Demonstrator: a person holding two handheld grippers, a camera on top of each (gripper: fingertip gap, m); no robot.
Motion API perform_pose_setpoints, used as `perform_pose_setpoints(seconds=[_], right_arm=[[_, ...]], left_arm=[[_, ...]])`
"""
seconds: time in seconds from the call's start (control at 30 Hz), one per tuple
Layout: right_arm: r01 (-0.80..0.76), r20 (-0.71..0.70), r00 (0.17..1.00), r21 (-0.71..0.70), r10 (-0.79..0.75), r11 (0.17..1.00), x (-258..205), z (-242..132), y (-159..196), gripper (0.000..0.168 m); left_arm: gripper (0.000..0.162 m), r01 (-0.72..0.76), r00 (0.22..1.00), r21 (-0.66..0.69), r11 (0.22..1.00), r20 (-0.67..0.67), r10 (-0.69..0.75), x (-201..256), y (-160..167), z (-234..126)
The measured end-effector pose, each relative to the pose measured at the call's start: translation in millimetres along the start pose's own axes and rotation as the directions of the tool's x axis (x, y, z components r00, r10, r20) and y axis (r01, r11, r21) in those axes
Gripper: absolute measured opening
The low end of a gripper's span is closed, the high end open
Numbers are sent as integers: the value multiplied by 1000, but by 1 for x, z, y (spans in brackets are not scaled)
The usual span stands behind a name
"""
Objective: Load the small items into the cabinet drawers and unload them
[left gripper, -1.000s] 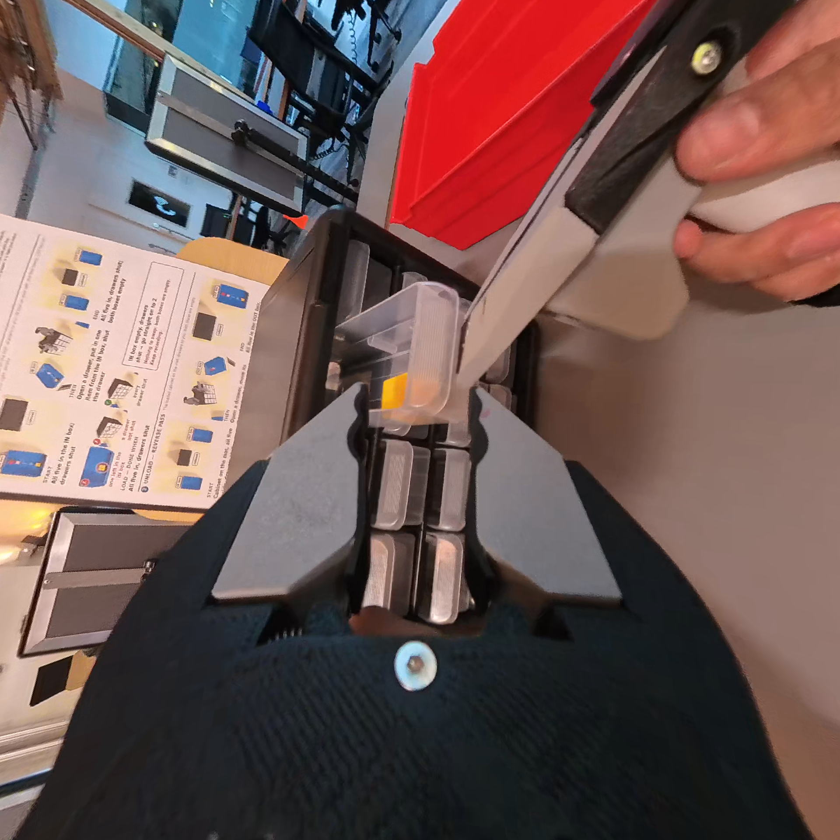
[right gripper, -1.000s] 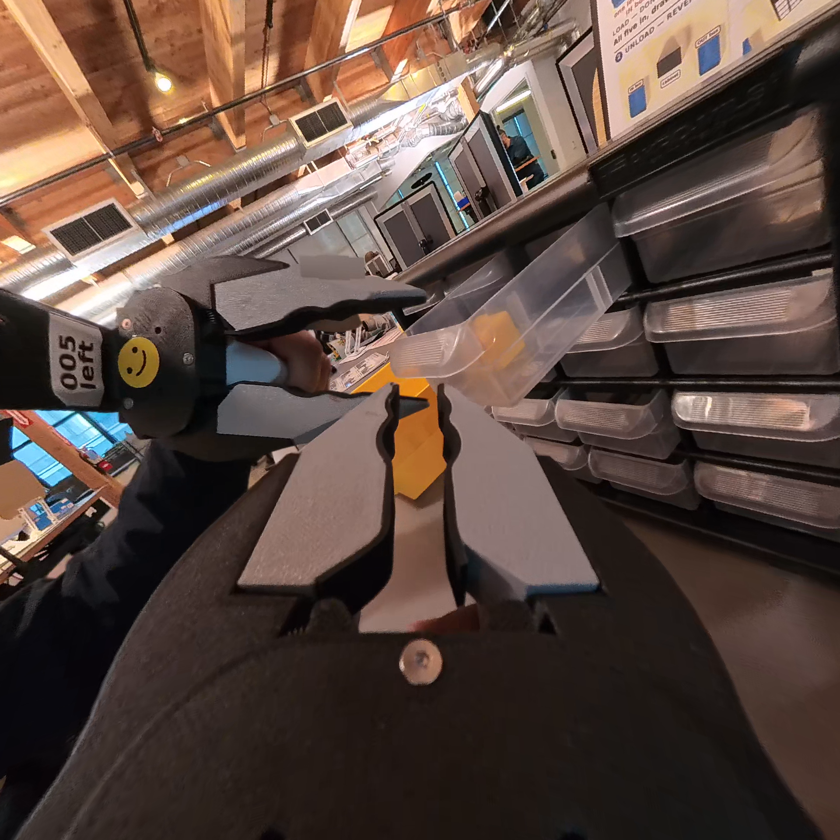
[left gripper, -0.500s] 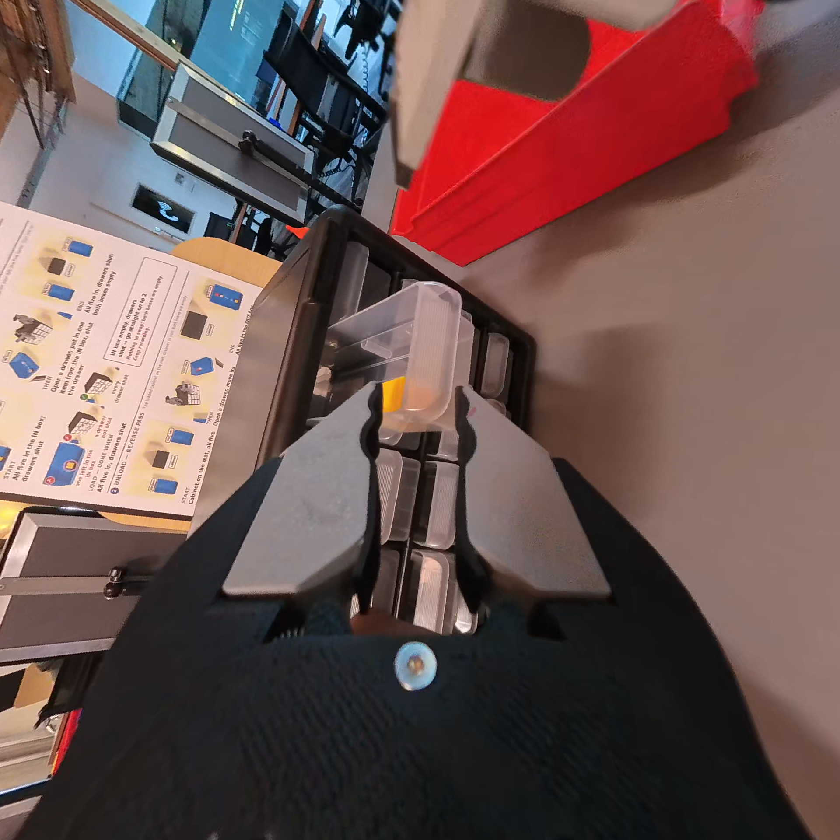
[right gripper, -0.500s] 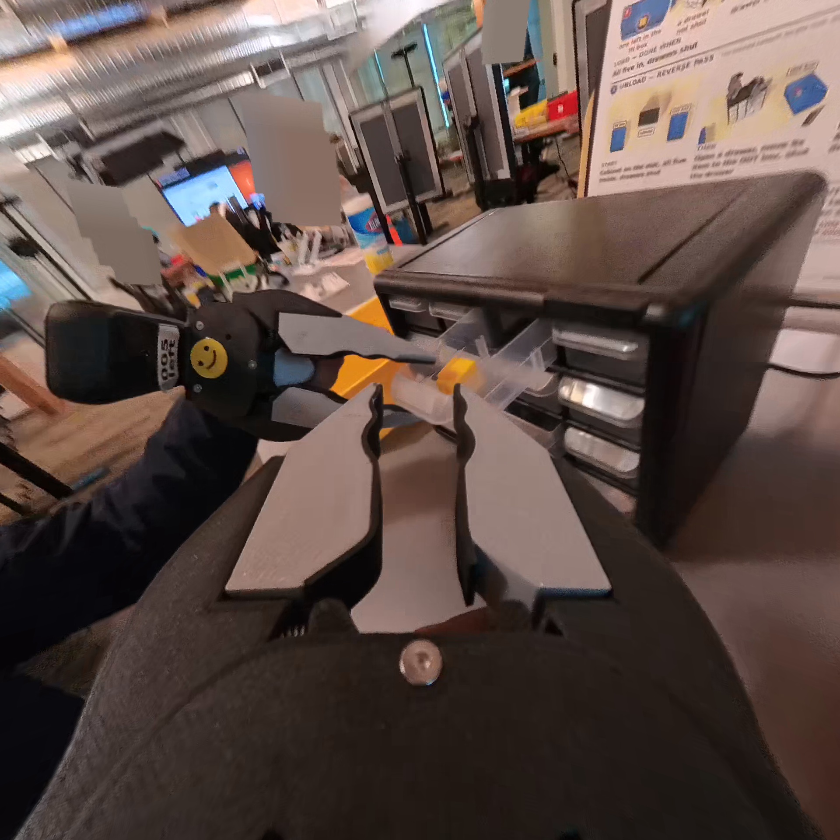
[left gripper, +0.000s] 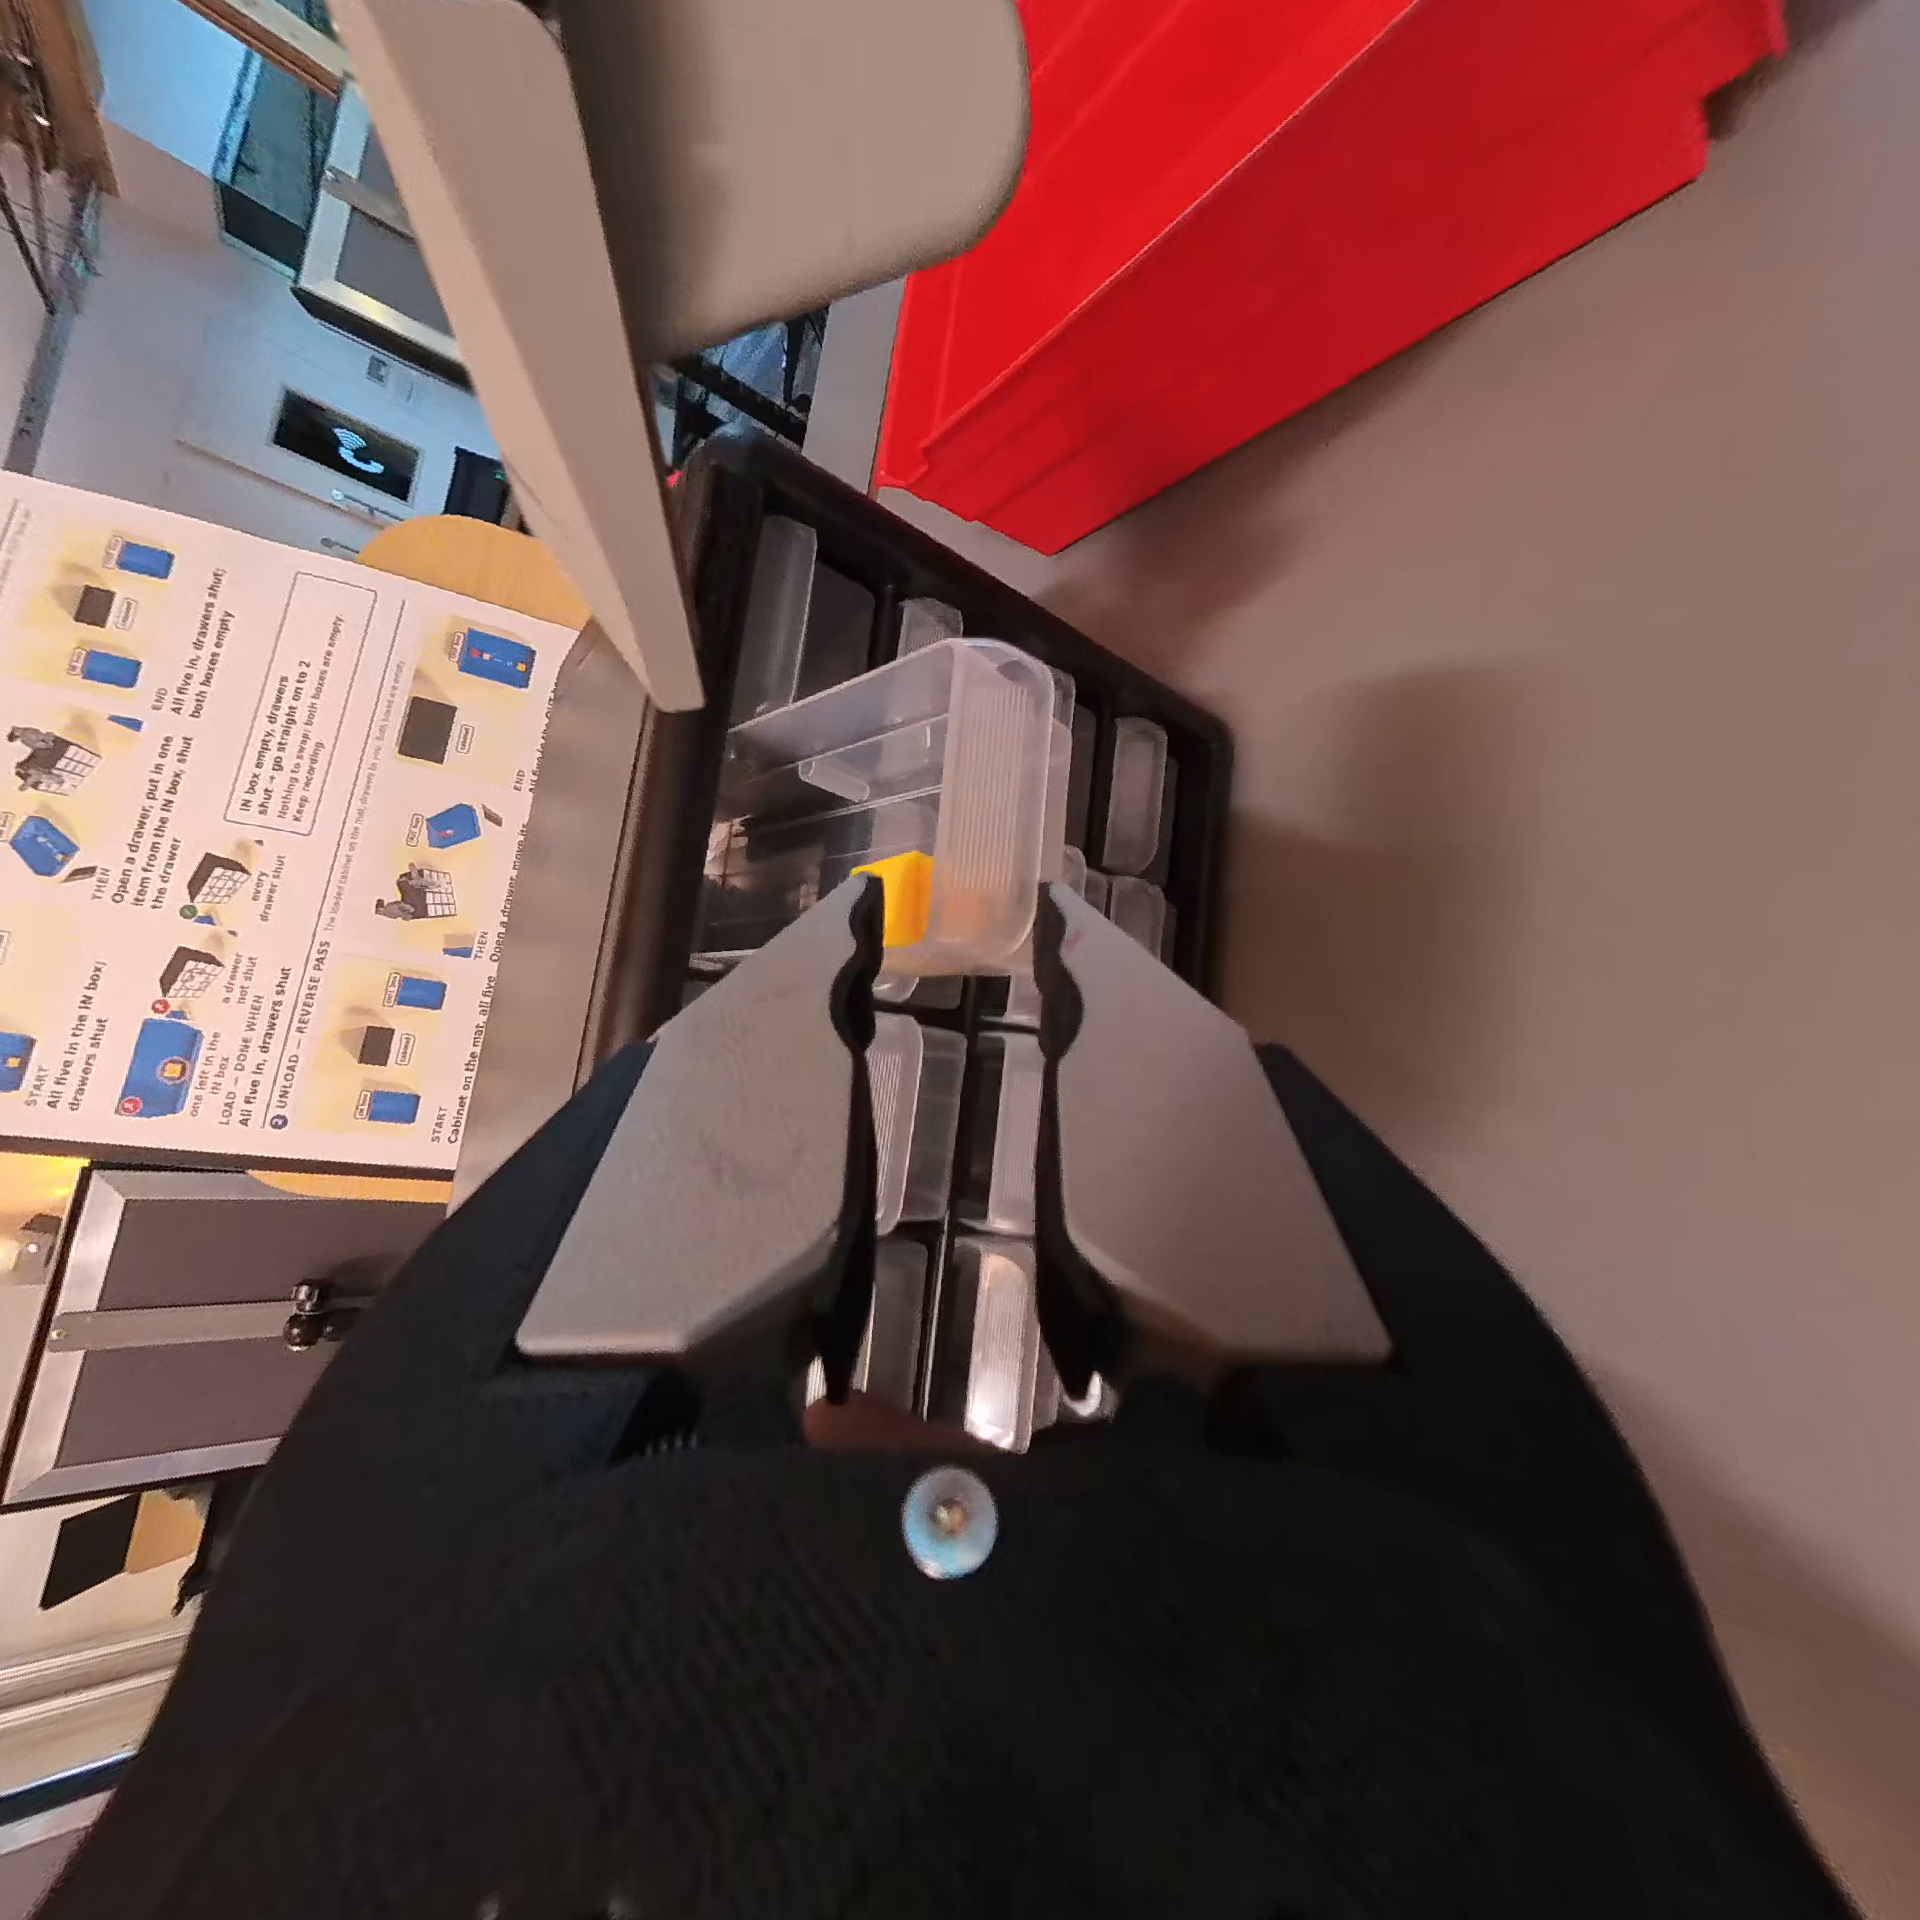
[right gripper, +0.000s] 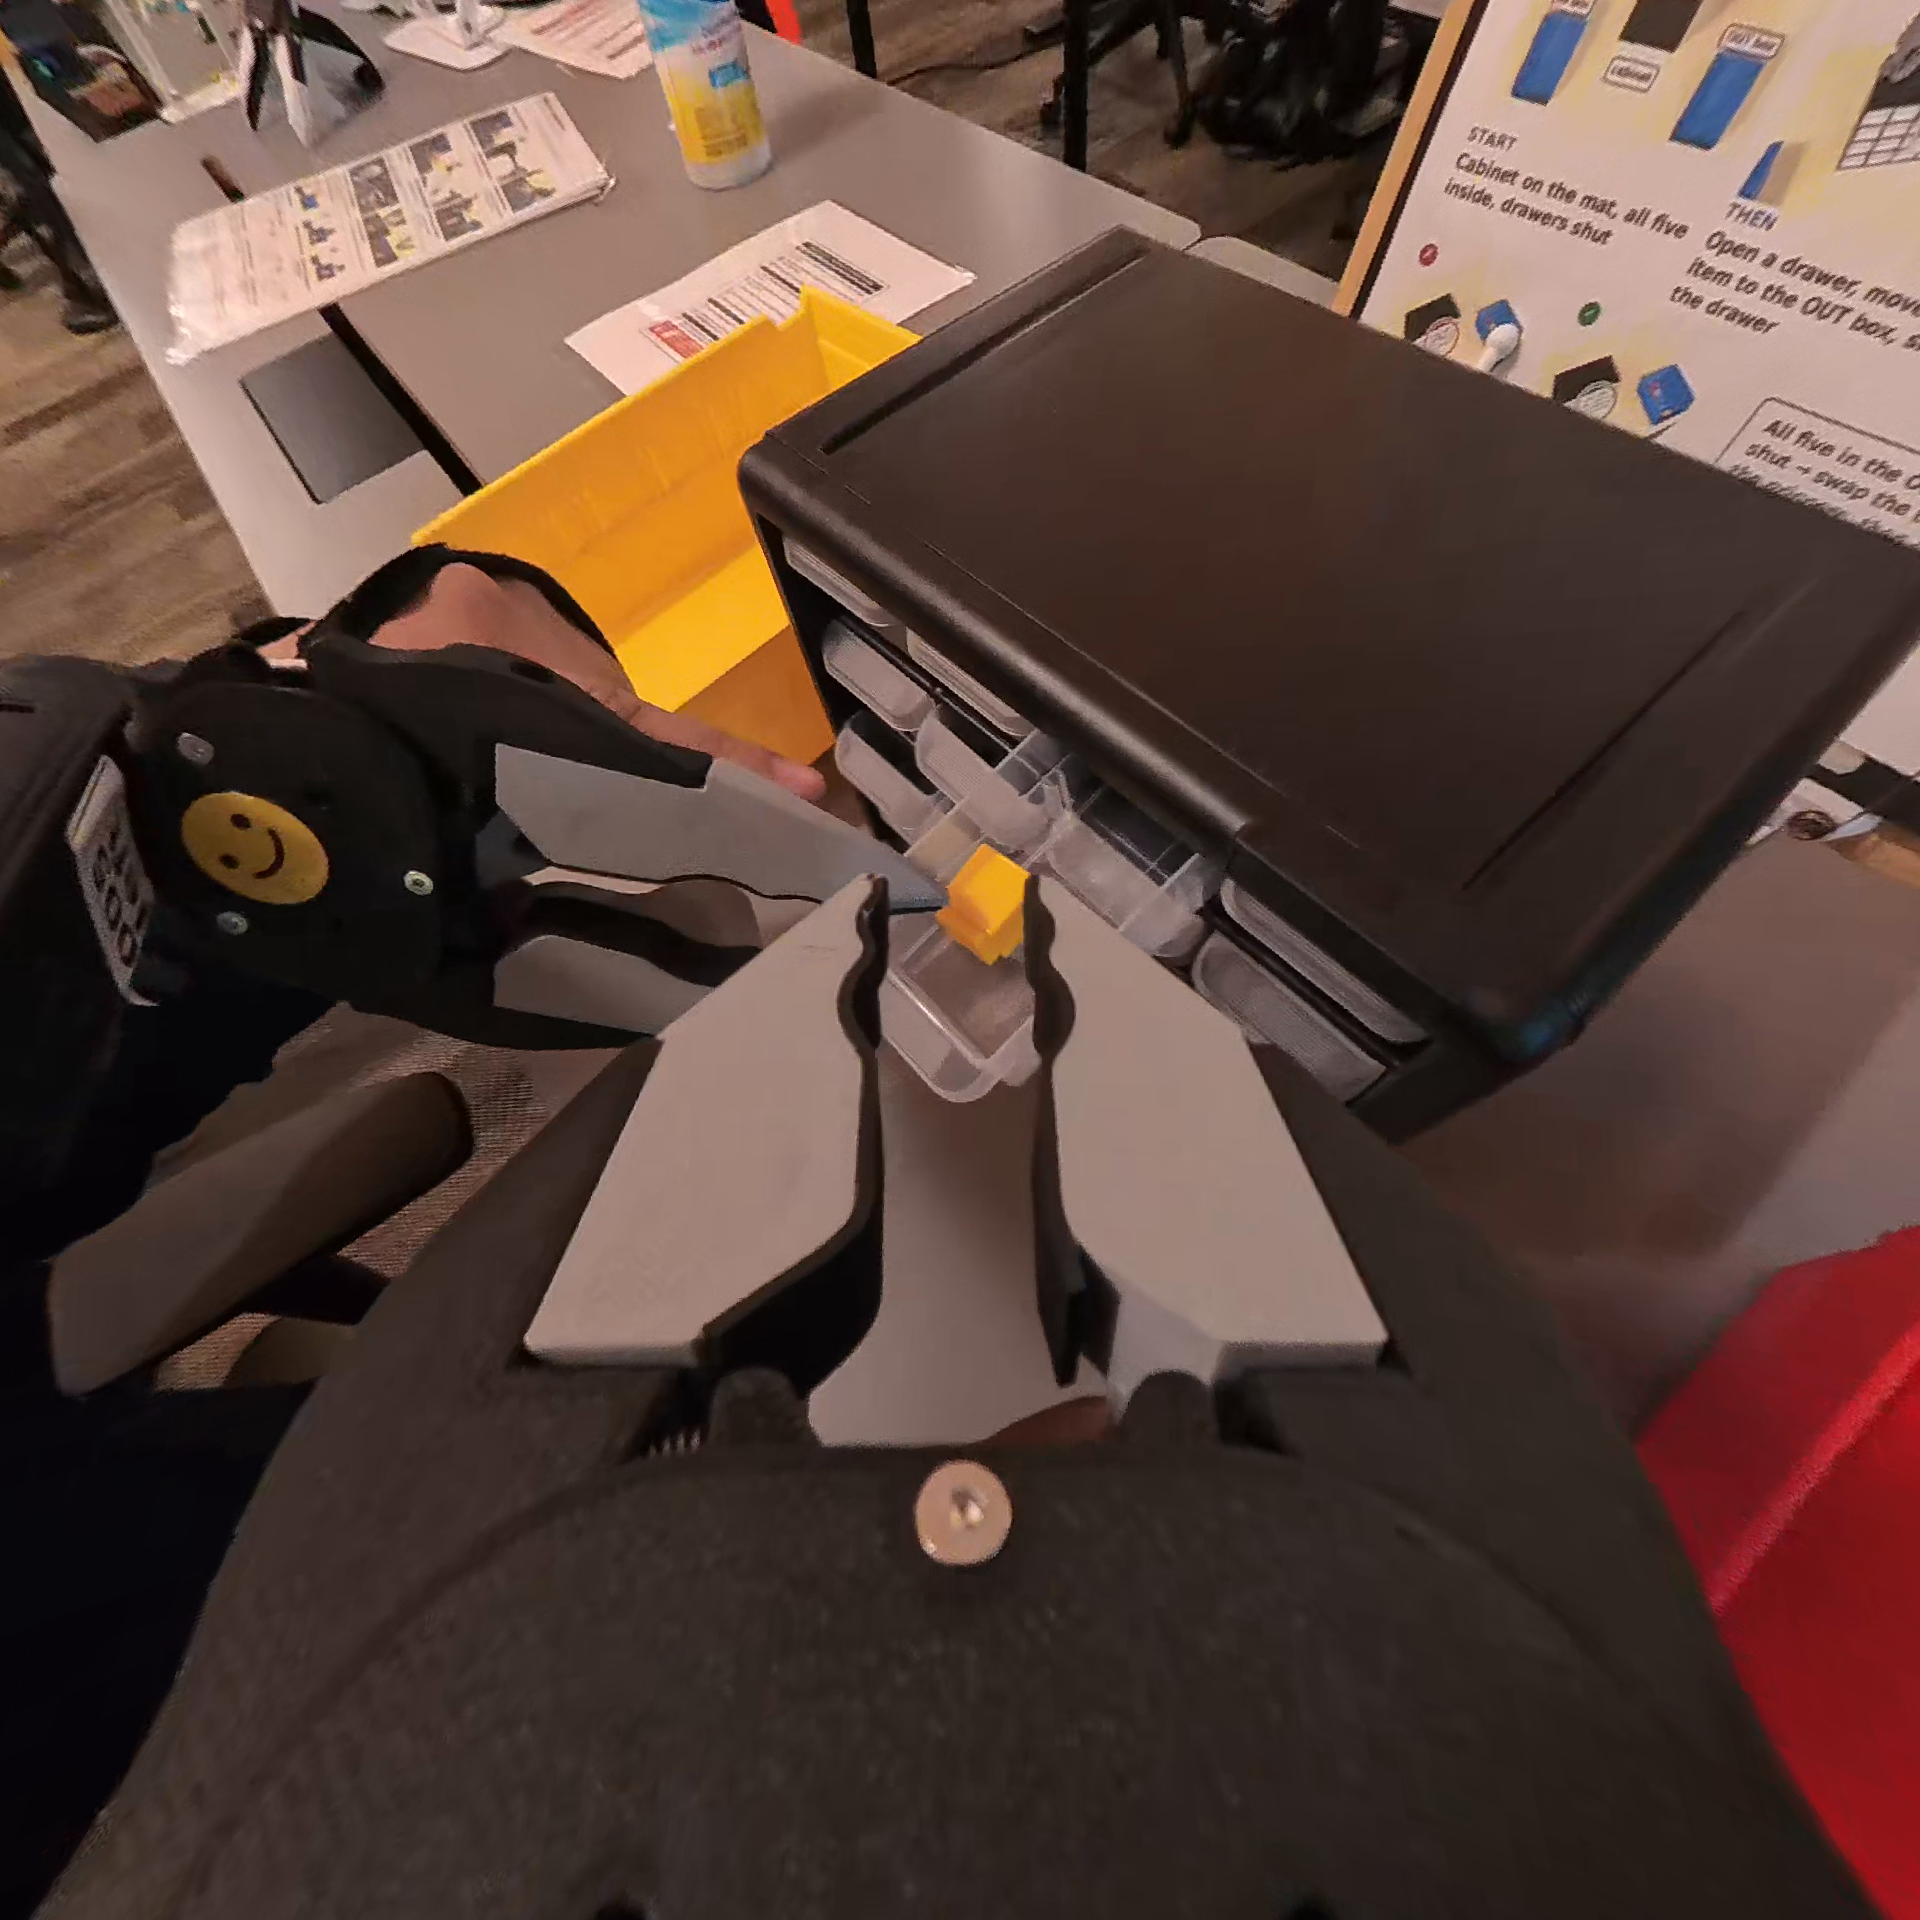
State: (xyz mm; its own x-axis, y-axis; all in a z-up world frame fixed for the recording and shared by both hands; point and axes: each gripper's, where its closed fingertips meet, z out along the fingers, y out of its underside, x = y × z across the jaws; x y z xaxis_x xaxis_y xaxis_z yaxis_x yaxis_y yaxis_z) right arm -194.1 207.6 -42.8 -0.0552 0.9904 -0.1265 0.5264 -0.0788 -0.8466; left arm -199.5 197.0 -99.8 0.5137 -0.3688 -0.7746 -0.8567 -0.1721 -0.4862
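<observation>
Black cabinet [right gripper: 1299, 582] is sitting on the grey desk [left gripper: 1558, 935], one clear drawer [right gripper: 966, 1023] pulled out from its front, the other drawers pushed in. A small yellow block [right gripper: 985, 912] is lying inside the open drawer, near its front wall.

Left gripper [left gripper: 951, 904] is pointing at the drawer front, jaws parted a moderate way, gripping nothing; its tips are sitting just beside the drawer's lower front corner.

Right gripper [right gripper: 951, 899] is hovering above the open drawer, jaws likewise parted, empty; the yellow block is showing between its tips, but touching or apart, cannot tell.

Yellow bin [right gripper: 665, 551] is standing on the cabinet's far side, red bin [left gripper: 1299, 239] on the near side. An instruction poster [left gripper: 229, 862] is standing behind the cabinet.
</observation>
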Motion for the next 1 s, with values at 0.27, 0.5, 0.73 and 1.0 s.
perform_pose_setpoints(seconds=[0.27, 0.5, 0.73, 1.0], right_arm=[[12, -11, 1000, -65, -13, 998, 4, 6, 11, 23], [29, -25, 999, -92, -31, 995, 7, 1, 7, 23], [55, -14, 998, -148, -58, 987, 10, 10, 5, 19], [90, 29, 996, -217, -86, 972, 2, 30, 5, 20]], left_arm=[[26, 12, 1000, 10, 1000, 5, -12, 0, 2, -1], [25, 9, 1000, 7, 1000, 2, -9, 1, 2, 0], [25, -1, 1000, 9, 1000, 15, 1, 1, 3, 0], [26, 10, 1000, 19, 1000, 25, -11, 1, 3, -1]])
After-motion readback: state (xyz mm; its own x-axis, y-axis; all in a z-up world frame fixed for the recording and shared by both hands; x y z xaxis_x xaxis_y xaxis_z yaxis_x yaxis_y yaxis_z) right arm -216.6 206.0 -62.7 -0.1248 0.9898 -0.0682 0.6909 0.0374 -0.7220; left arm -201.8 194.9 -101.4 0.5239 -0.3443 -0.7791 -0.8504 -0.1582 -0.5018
